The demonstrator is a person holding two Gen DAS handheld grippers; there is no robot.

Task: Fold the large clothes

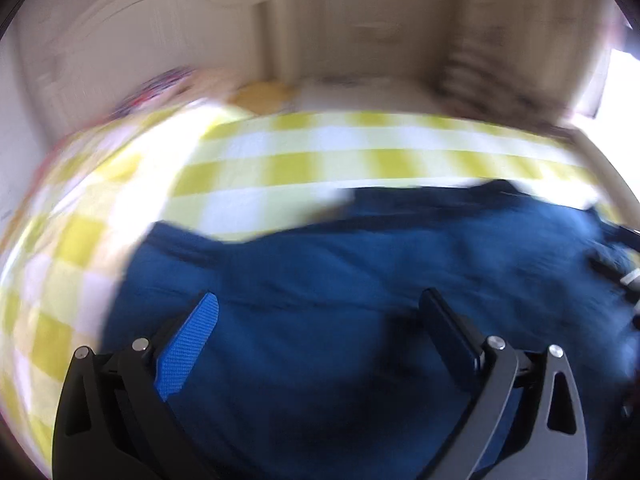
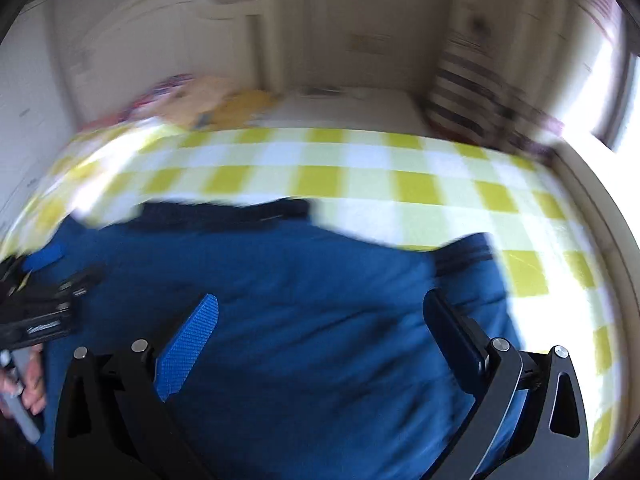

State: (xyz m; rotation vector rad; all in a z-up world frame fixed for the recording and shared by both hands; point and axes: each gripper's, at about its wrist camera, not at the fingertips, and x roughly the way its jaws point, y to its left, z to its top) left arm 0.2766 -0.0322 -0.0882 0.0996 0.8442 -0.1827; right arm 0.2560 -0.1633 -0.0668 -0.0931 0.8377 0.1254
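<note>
Both grippers, left (image 1: pixel 318 300) and right (image 2: pixel 320 304), are hanging spread wide and empty over the blue garment (image 2: pixel 304 320) lying on the checked bedspread (image 2: pixel 360 184), probably lining up for an edge pinch.

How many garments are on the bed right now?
1: a blue garment spread on the checked sheet, lying below both open hand-held grippers. The frames are blurred, so another piece could be hidden.
</note>
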